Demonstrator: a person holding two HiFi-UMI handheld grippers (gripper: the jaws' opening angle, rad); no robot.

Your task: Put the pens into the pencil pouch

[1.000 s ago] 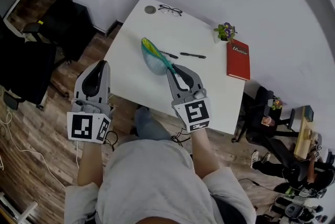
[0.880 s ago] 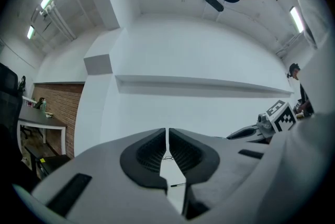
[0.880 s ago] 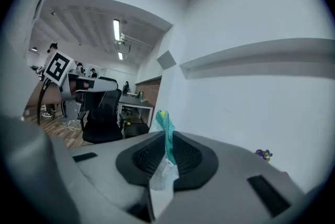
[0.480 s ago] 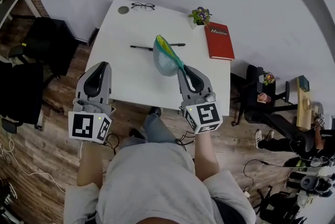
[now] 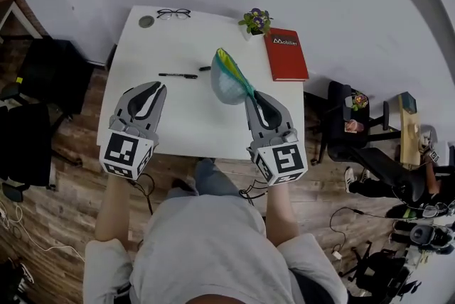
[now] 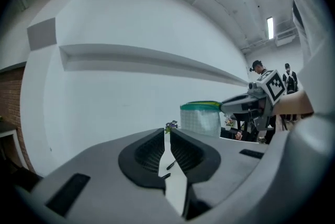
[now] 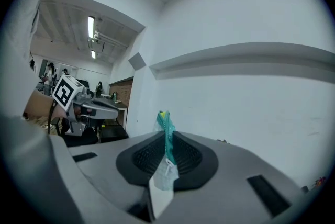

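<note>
**A:** What's different from a second ago?

**B:** Two things. The pencil pouch [image 5: 226, 79] is now off the desk [image 5: 185, 111]. The right gripper [image 5: 250, 95] holds it up by its teal zipper edge, and the mesh body hangs below the green-and-yellow rim. The left gripper [image 5: 158, 86] was out beyond the desk's left side. It has come in over the near-left part of the surface.

**A:** So what does that mean for the job?

**B:** I'd say the pouch is being presented as a target and the free side is heading for the first pickup. Nothing is inside yet. One pen [image 5: 178, 75] lies on the desk ahead of the left gripper. A second pen [image 5: 205, 69] shows only as a short end beside the pouch.

**A:** And the jaws?

**B:** On the right they're clenched on the pouch edge, and the teal strip runs up between the pads. On the left they stand a narrow slit apart with nothing gripped. Both pens show through that slit on the white surface, well ahead of the tips.

**A:** How are the arms held?

**B:** Both forearms reach forward from the body. The left gripper angles slightly inward toward the pens. The right one sits over the near-right edge, pointing at the wall. I can't tell whether the pouch mouth is open.
</note>
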